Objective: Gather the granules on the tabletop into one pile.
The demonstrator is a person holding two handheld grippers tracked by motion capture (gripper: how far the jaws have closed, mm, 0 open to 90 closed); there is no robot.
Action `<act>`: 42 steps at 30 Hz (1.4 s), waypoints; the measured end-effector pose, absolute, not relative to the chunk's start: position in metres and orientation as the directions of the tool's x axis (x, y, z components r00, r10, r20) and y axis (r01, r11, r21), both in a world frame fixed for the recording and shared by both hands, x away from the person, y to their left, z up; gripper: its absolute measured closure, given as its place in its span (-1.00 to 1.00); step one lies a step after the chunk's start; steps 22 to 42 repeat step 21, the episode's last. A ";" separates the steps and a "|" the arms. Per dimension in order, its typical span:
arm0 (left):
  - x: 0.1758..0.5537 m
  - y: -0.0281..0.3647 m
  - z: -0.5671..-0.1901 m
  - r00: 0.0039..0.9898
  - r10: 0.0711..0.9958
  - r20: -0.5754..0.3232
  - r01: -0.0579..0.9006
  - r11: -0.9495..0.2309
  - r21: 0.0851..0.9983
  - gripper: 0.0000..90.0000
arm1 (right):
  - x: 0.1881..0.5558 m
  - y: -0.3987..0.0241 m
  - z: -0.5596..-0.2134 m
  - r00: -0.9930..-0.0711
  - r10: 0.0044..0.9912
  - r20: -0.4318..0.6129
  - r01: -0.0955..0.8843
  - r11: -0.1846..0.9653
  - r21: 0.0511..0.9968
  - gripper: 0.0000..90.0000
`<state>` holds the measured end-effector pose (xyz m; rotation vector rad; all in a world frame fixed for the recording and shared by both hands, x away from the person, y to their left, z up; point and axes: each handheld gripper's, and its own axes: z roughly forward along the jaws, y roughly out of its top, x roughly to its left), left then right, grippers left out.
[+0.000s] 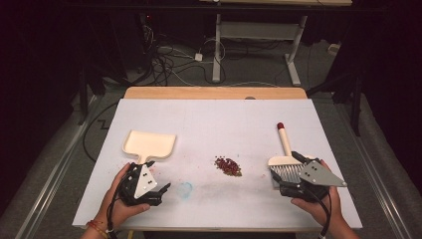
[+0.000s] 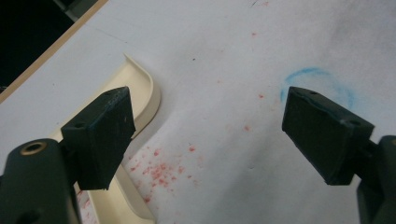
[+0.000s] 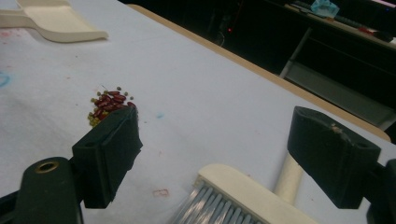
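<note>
A cream dustpan (image 1: 148, 144) lies on the left of the white table, its handle toward the person. My left gripper (image 1: 164, 189) stands open just in front of that handle, with the dustpan's rim (image 2: 144, 95) beside its left jaw and nothing between the jaws. A small pile of red and greenish beans (image 1: 228, 166) sits mid-table, also seen past the right gripper's left jaw as beans (image 3: 108, 103). A cream hand brush (image 1: 284, 149) with grey bristles and a red-tipped handle lies at the right. My right gripper (image 1: 278, 184) is open above the brush head (image 3: 243, 191), not closed on it.
The white sheet (image 1: 214, 124) covers the table, with red speckles (image 2: 159, 170) near the dustpan and a blue scribble (image 1: 185, 189) by the left gripper. A wooden edge (image 1: 214, 92) runs along the far side. Cables and desk legs (image 1: 217, 50) stand on the floor beyond.
</note>
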<state>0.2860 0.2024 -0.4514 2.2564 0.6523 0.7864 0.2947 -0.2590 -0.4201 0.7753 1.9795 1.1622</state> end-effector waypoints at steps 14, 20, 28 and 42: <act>0.288 0.200 -0.453 0.699 0.624 0.348 0.247 -0.668 0.702 -0.63 | 0.296 -0.263 -0.419 -0.550 0.780 -0.297 0.127 0.430 0.894 -0.61; 0.290 0.200 -0.452 0.696 0.629 0.345 0.250 -0.663 0.706 -0.63 | 0.296 -0.265 -0.419 -0.541 0.782 -0.309 0.123 0.438 0.891 -0.61; 0.291 0.200 -0.452 0.695 0.632 0.344 0.250 -0.660 0.708 -0.63 | 0.296 -0.266 -0.419 -0.540 0.782 -0.311 0.122 0.439 0.890 -0.60; 0.291 0.200 -0.452 0.695 0.632 0.344 0.250 -0.660 0.708 -0.63 | 0.296 -0.266 -0.419 -0.540 0.782 -0.311 0.122 0.439 0.890 -0.60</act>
